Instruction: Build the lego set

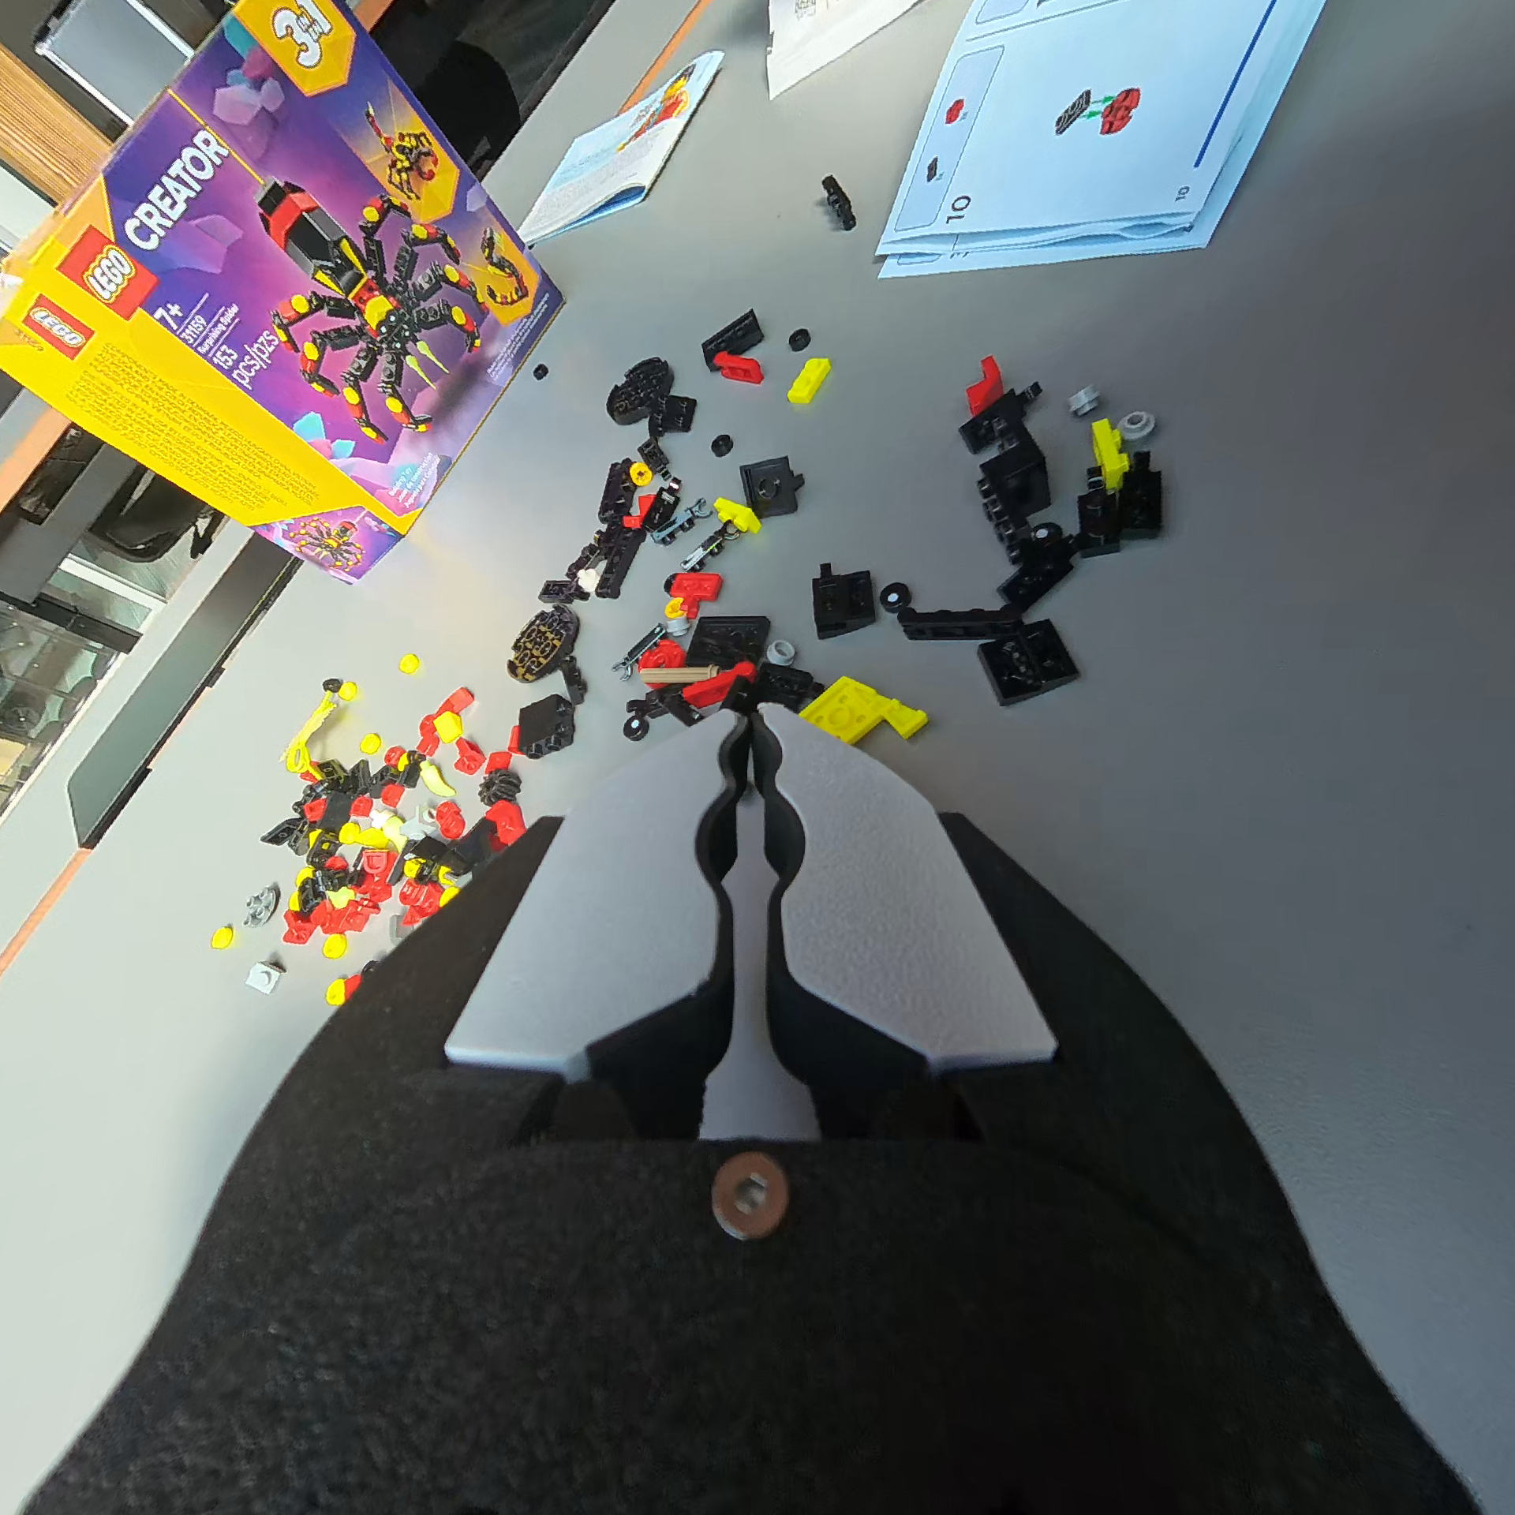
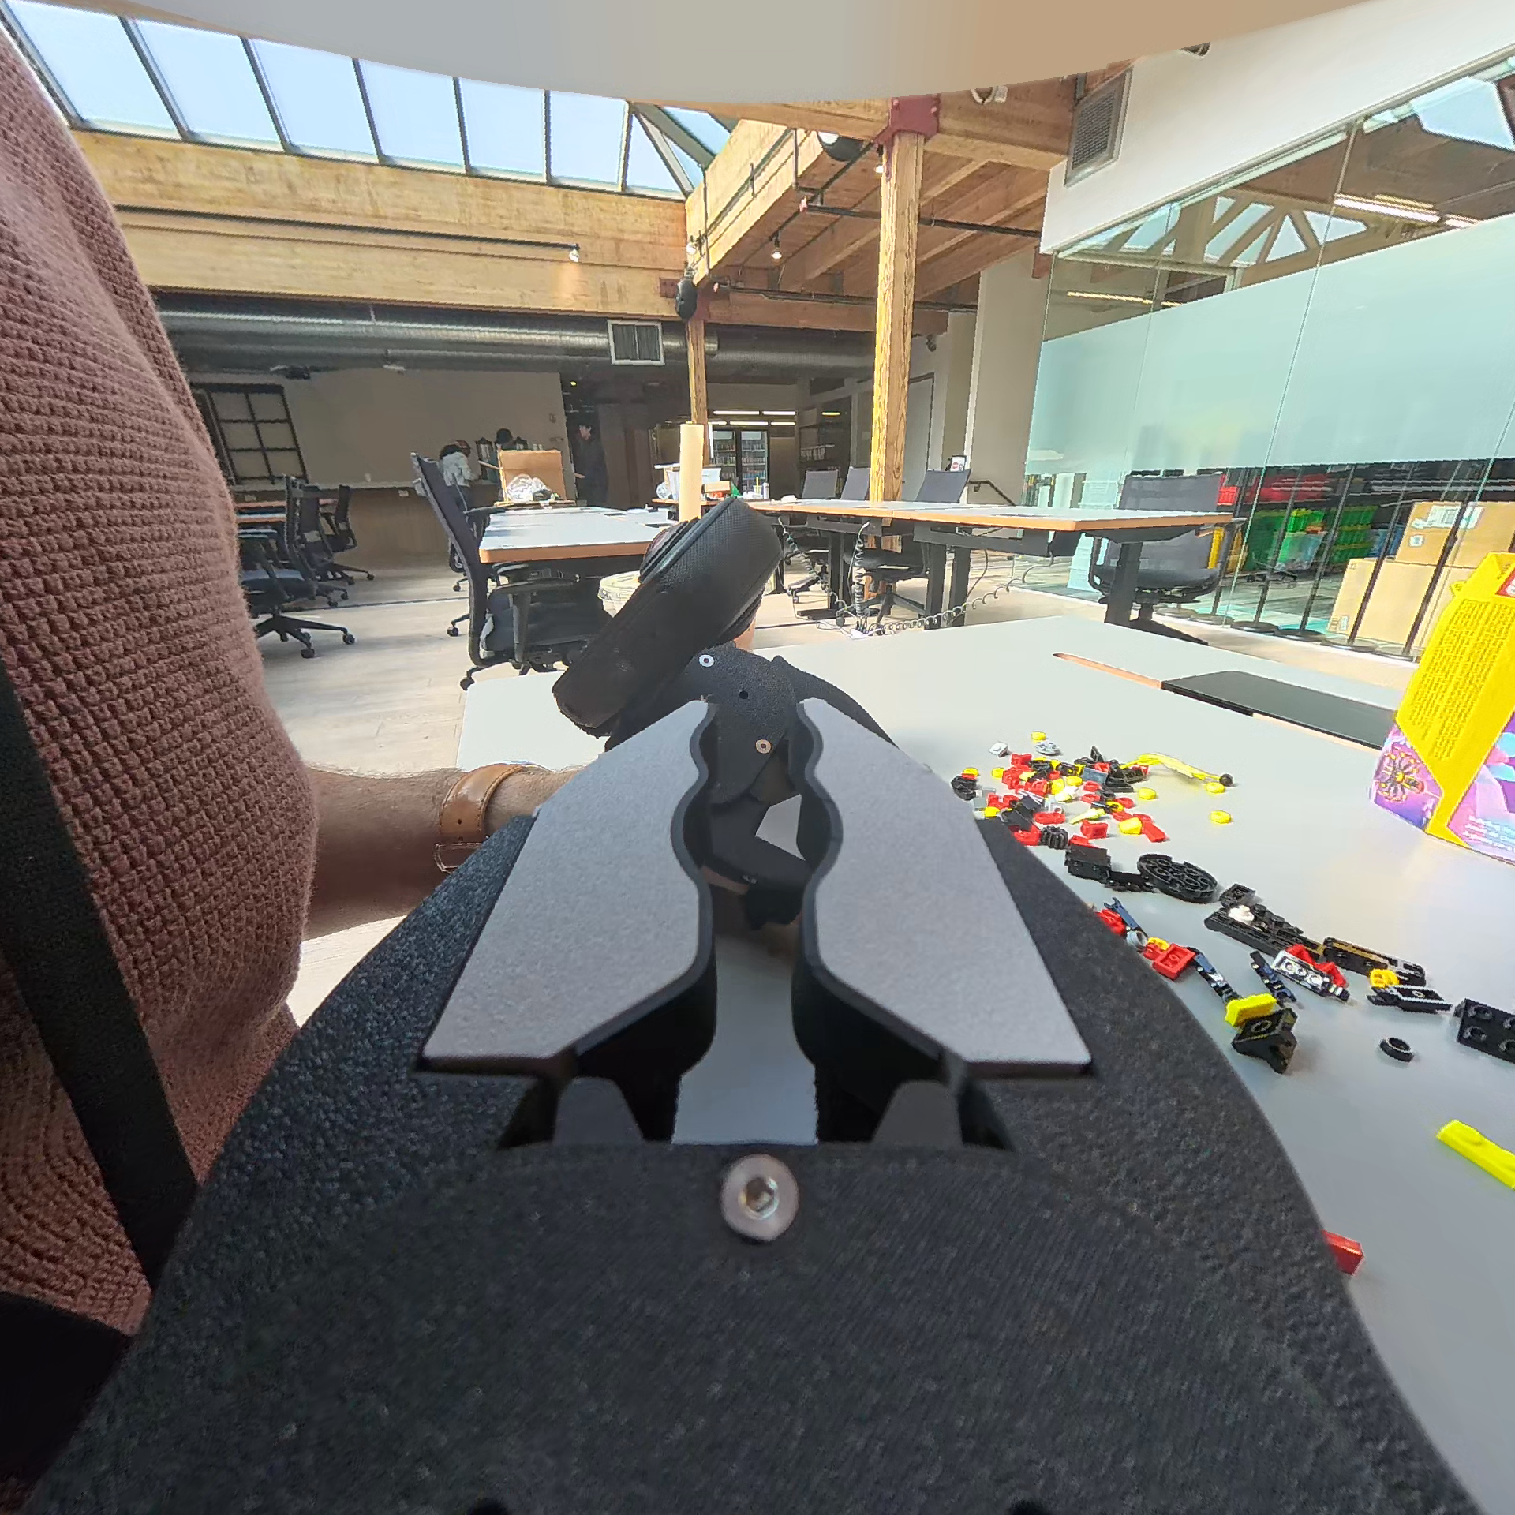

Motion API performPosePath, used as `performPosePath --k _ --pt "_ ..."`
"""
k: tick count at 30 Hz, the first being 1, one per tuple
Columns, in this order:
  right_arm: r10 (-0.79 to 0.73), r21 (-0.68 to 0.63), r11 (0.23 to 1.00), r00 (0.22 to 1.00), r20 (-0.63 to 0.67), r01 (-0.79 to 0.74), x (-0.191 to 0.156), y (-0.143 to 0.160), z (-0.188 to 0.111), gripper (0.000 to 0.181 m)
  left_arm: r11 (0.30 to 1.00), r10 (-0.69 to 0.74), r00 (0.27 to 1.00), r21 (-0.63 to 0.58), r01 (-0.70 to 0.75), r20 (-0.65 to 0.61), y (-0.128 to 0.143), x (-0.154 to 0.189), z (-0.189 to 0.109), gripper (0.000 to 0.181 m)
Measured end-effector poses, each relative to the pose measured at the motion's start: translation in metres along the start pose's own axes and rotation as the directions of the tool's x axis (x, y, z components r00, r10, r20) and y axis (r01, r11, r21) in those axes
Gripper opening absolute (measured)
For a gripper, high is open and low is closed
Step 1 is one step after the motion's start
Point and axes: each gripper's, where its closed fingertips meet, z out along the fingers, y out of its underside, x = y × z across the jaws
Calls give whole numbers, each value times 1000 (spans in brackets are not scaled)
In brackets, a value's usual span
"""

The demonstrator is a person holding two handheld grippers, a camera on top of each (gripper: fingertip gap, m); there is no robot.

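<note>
Loose black, red and yellow Lego pieces (image 1: 721, 574) lie scattered over the grey table (image 1: 1271, 738). My left gripper (image 1: 750, 721) is shut, its tips down at the near edge of the pile, touching small black and red pieces (image 1: 730, 689) next to a yellow plate (image 1: 861, 709). I cannot tell if a piece is pinched between them. My right gripper (image 2: 756, 713) is open and empty, held above the table to the left of the pieces (image 2: 1230, 943). It points at the left gripper's black body (image 2: 680, 607). An open instruction booklet (image 1: 1090, 123) lies at the far right.
The purple and yellow Lego box (image 1: 270, 270) stands at the table's left and also shows in the right wrist view (image 2: 1467, 721). A pile of small red and yellow pieces (image 1: 377, 844) lies near it. A leaflet (image 1: 631, 139) lies beyond. A person's forearm (image 2: 393, 820) holds the left gripper. Some 15 cm of space lies between my two pairs of fingers.
</note>
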Motion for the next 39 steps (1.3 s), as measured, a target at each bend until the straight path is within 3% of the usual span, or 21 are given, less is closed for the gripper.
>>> performPosePath --k 39 --pt "3 -3 1000 1000 5 -3 -1 1 0 15 1000 4 1000 -13 -4 -5 2 1 2 1"
